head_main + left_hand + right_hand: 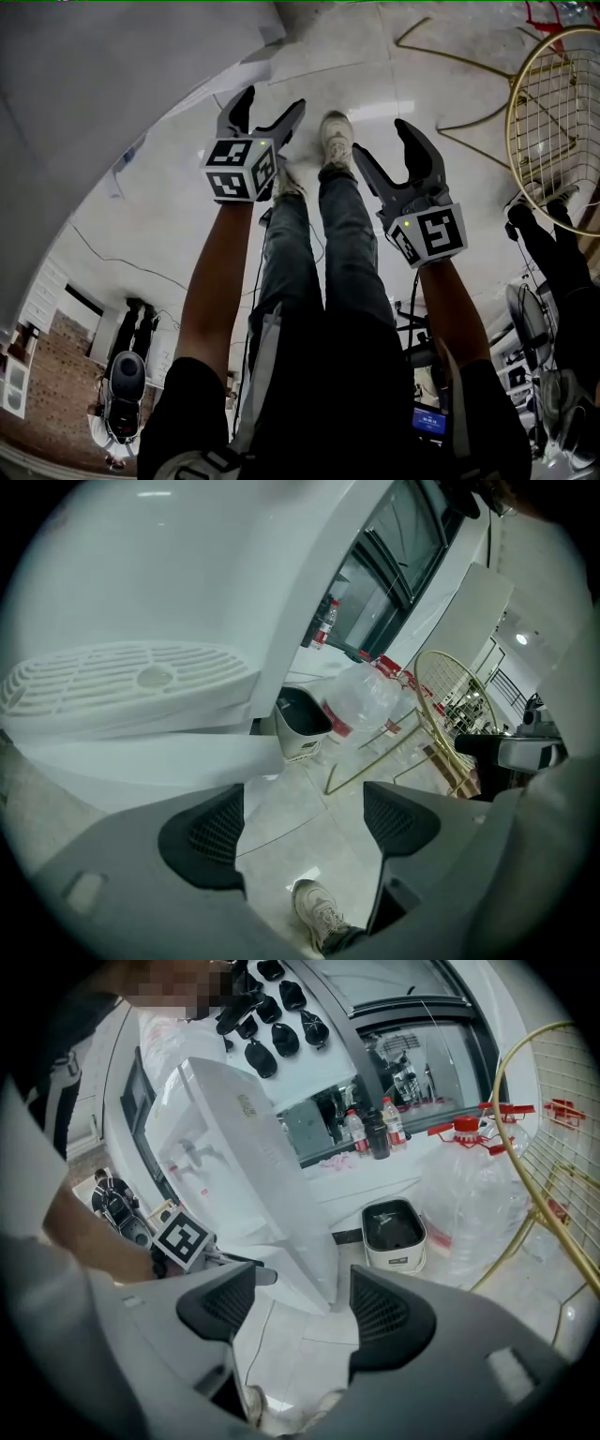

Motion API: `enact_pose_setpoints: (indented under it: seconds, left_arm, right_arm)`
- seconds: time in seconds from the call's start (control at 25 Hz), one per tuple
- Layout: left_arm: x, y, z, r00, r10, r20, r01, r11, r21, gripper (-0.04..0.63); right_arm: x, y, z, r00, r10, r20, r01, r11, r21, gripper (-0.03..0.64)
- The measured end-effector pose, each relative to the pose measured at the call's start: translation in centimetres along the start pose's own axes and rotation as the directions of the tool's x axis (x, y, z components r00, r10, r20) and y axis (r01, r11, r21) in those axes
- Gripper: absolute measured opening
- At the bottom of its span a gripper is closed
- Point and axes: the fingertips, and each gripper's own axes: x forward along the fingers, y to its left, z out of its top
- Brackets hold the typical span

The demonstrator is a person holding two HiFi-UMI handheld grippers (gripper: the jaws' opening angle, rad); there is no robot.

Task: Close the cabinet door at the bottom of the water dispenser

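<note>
No readable text, red jug label (pixel 336 725) too blurred

Bright indoor light, heavy fisheye distortion

On your right stands a round gold wire chair (pixel 553 117); a big clear plastic water jug (pixel 473 1199) sits just beside a small white bin (pixel 394 1239).

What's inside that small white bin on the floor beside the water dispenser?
A black lining fills the bin; whether anything lies at its bottom is too dark to tell.
</note>
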Motion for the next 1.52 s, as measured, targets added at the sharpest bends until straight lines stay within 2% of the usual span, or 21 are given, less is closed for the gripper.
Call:
enact_pose_setpoints:
  seconds: [1.52]
  left_arm:
    - [3.2, 0.9, 3.4, 1.0, -0.008, -0.024, 0.009, 0.999, 0.051, 0.413]
  right_arm:
    - [1.4, -2.4, 2.0, 1.0, -0.015, 0.003, 0.015, 1.0, 0.014, 0.301]
